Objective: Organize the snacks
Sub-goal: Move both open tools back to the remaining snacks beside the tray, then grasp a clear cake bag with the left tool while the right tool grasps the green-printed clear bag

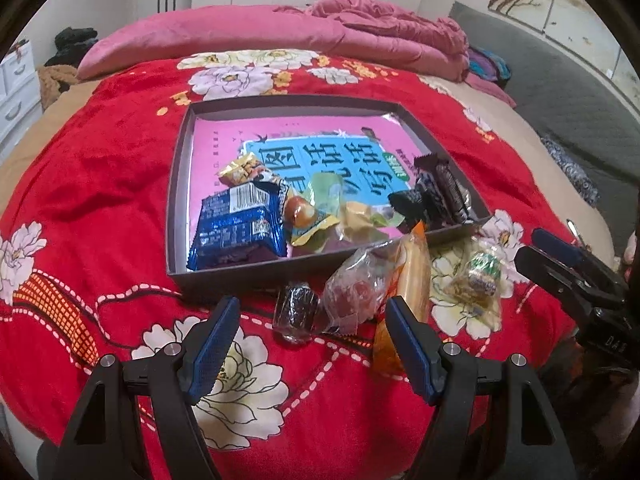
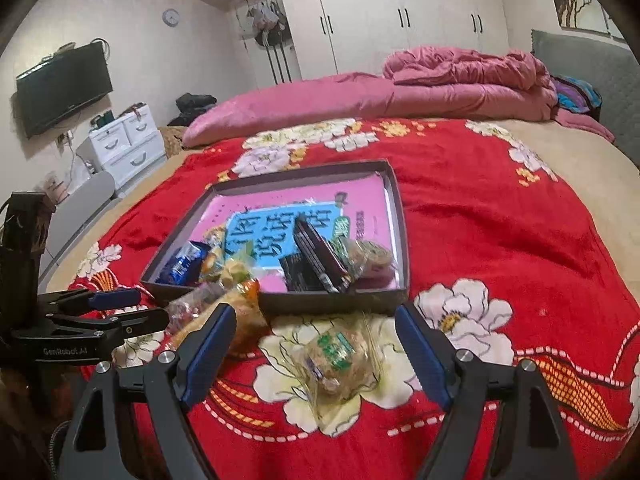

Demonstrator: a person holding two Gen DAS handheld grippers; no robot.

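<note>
Left gripper (image 1: 310,334) jaws spread, nothing pinched, over dark round candy (image 1: 295,311) and clear candy bag (image 1: 354,286) on red blanket (image 1: 100,184). Right gripper (image 2: 316,346) likewise spread, straddling green-label snack pack (image 2: 338,356), just short of box (image 2: 332,300) holding remaining snacks

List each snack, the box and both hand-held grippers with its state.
Box: lidless, holding snacks.
Blue packet: inside box.
Dark round snack: on blanket.
Clear candy bag: on blanket.
Green-label cake: on blanket.
Left hand-held gripper: open, empty.
Right hand-held gripper: open, empty.
</note>
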